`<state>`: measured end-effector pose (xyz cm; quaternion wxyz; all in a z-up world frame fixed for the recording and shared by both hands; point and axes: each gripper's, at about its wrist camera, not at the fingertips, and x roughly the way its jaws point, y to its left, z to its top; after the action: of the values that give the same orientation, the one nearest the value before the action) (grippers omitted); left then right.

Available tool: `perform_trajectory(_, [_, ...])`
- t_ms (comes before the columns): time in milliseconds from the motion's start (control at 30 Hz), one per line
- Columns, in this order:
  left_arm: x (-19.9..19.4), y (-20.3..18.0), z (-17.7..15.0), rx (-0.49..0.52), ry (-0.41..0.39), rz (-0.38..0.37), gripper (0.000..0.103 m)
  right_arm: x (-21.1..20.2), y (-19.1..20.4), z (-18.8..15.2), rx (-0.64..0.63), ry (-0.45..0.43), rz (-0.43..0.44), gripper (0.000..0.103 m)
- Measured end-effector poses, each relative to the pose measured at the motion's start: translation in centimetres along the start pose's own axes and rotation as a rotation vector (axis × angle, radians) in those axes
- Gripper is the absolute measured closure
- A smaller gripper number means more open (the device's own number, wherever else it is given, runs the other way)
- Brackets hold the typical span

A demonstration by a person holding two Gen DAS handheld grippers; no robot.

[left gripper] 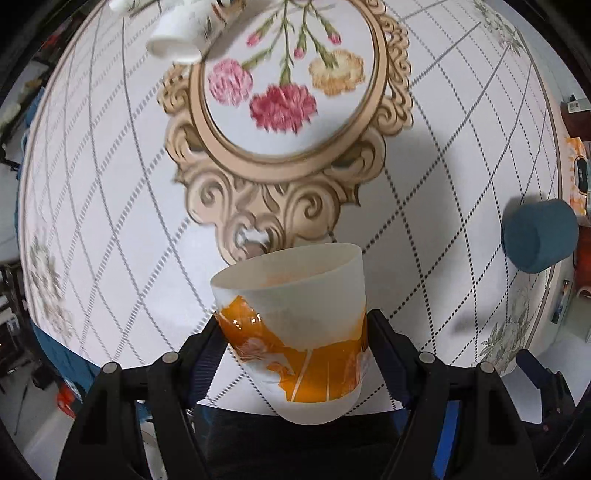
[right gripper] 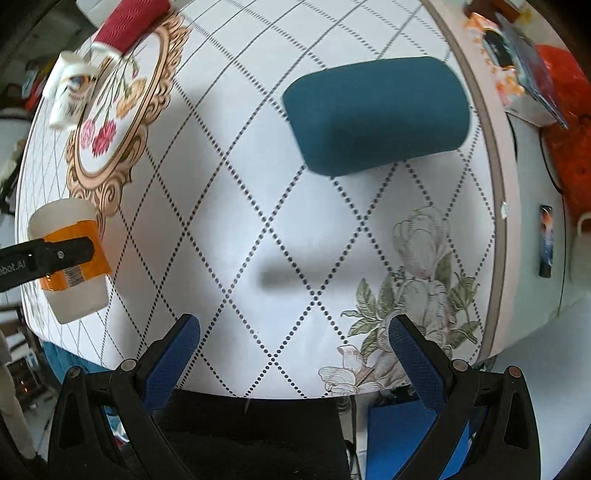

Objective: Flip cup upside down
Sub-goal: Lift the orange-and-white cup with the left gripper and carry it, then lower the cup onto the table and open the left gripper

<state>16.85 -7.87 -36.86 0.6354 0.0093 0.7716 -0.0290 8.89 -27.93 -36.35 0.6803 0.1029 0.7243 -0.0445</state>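
A white cup with an orange band [left gripper: 295, 332] is held between the fingers of my left gripper [left gripper: 293, 332], lifted above the near edge of the table and tilted, its open mouth facing away. The same cup shows at the left in the right wrist view [right gripper: 70, 254], with a left finger [right gripper: 55, 254] across its side. My right gripper [right gripper: 293, 350] is open and empty, low over the table's near edge. A dark teal cup [right gripper: 376, 114] lies on its side ahead of it, and also shows at the right in the left wrist view [left gripper: 539, 236].
The round table [left gripper: 110, 221] has a white cloth with a dotted diamond grid and a framed flower print [left gripper: 284, 99]. A white patterned mug [right gripper: 70, 96] and a red cup [right gripper: 129, 22] lie at its far side. Clutter surrounds the table.
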Motion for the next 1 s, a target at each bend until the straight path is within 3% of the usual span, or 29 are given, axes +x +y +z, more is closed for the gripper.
perform_trajectory(300, [1.4,-1.1,-0.6,0.068,-0.044,0.086,0.030,0.6,0.4,-0.6,-0.021,0.012,-0.017,0.000])
perform_trajectory(533, [0.6,-2.8,1.9,0.116,-0.070,0.117,0.030,0.3,-0.3,0.1,0.008,0.008,-0.025,0.000])
perform_trajectory(800, [0.2,-1.8,3.2,0.100,-0.057,0.067,0.027,-0.1,0.2,1.7,0.031,-0.004,-0.036,0.000])
perform_trajectory(900, [0.5,-0.8,3.3,0.106,-0.051,0.032,0.015,-0.4,0.4,1.5,0.036,-0.010,-0.037,0.000])
perform_trajectory(1000, [0.5,0.0,3.2,0.108,-0.054,0.021,0.014,-0.6,0.8,1.5,0.037,-0.012,-0.038,0.000])
